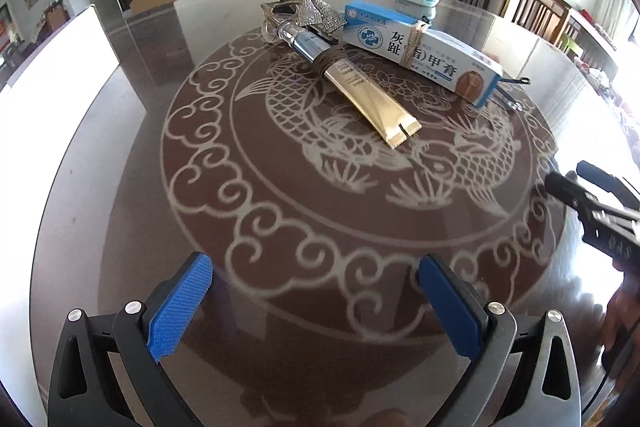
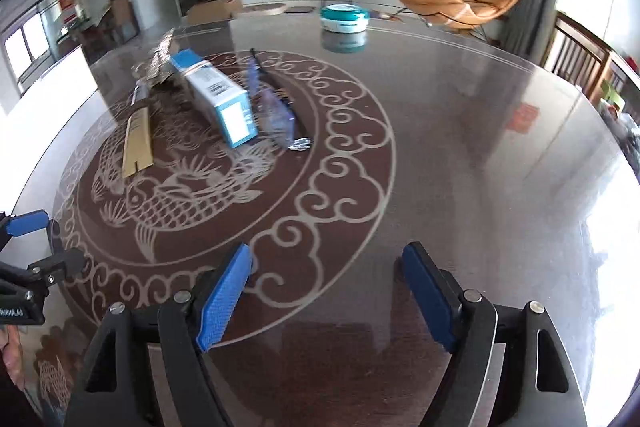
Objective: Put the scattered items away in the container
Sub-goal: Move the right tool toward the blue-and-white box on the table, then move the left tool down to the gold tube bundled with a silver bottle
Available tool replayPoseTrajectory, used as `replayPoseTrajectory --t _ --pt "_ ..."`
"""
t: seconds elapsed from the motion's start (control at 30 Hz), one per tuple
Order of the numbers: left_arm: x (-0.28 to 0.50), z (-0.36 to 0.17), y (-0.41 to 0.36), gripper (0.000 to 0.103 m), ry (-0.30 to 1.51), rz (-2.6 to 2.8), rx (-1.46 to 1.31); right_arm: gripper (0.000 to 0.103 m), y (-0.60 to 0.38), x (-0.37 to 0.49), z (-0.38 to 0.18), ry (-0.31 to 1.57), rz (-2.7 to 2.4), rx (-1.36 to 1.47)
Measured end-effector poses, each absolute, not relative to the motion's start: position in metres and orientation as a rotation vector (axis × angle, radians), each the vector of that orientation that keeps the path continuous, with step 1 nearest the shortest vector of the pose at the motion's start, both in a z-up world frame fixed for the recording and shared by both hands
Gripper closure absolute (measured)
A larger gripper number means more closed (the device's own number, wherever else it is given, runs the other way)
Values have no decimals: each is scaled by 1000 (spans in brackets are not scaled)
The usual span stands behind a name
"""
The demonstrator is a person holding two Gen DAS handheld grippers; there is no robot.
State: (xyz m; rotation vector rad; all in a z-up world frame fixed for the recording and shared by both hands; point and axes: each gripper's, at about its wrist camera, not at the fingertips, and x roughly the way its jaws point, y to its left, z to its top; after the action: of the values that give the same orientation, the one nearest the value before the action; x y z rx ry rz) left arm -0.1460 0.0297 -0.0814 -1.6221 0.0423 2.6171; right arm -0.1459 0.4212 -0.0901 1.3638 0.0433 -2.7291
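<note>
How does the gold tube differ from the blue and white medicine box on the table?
The gold tube is flat, shiny and tapers to a crimped end; the medicine box is rectangular, matte and printed. The tube lies flat on the table; the box sits tilted, one end raised. Both are long and lie side by side.

The left black two-finger claw with blue ribbed pads (image 1: 314, 303) is spread wide, its fingers well apart with nothing between them, hovering above the tabletop. The right black two-finger claw with blue ribbed pads (image 2: 326, 297) is likewise spread wide and empty. In the right wrist view the left claw shows at the left edge, its pads apart; in the left wrist view the right claw shows at the right edge, with part of a hand (image 1: 620, 323) behind it.
</note>
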Motion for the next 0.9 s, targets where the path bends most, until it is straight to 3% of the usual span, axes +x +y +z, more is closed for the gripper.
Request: replayPoseTrajectory --t 0.3,0.4,0.9 --pt "-206 -73 35 0 -184 2558 -1696 24 449 -130 -92 45 -2751 1367" --pt "-215 -72 34 0 -220 2554 -1712 24 408 -167 -92 51 -2751 1368" --pt "-238 -81 60 0 -56 2605 -1813 24 340 -158 -79 6 -2756 1353"
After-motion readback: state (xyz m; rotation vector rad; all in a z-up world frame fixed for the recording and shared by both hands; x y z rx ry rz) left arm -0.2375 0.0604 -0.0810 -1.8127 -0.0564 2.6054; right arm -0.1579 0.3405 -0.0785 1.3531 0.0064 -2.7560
